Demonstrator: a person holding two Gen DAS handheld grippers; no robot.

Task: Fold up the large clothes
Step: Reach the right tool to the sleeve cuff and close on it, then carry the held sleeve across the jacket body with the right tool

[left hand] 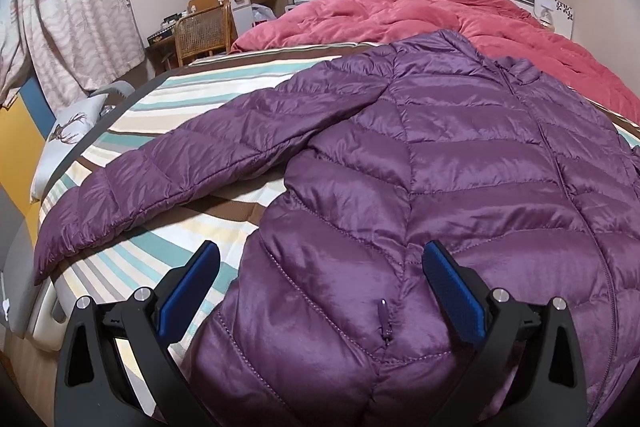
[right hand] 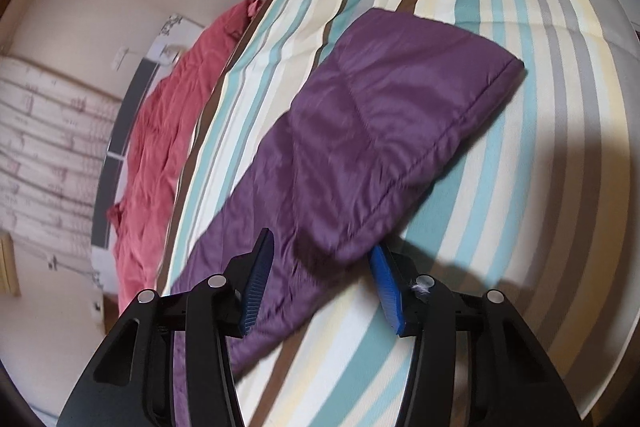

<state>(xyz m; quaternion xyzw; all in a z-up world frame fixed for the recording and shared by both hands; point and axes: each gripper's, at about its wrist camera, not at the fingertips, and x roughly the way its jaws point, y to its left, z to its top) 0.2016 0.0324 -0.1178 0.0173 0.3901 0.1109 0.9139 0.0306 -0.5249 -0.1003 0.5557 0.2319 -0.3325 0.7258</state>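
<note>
Left wrist view, left to right: patterned curtain (left hand: 76,23) at far left, a deer-print cushion (left hand: 66,137) at the bed's edge, a wicker chair (left hand: 202,33) further back. Striped bedsheet (left hand: 192,99) covers the bed. Purple down jacket (left hand: 460,155) lies flat on the sheet, front up, zipped, collar toward the headboard; one sleeve (left hand: 160,171) stretches out to the left, cuff near the bed edge. Red quilt (left hand: 440,15) bunched behind the collar. Left gripper (left hand: 320,291) hangs over the jacket's lower hem, jaws wide apart, blue pads (left hand: 456,291) not pressing on anything; a pocket zip pull (left hand: 383,319) sits between them.

Right wrist view, tilted and a bit blurred: red quilt (right hand: 160,131) left, striped bedsheet (right hand: 520,187) right, the jacket's other sleeve (right hand: 360,131) lying across it, cuff end away from the camera. Right gripper (right hand: 322,291) partway apart, straddling that sleeve. Fabric sits between the pads (right hand: 256,291); the right pad looks like it touches the sleeve edge, but a real pinch can't be confirmed through the blur.
</note>
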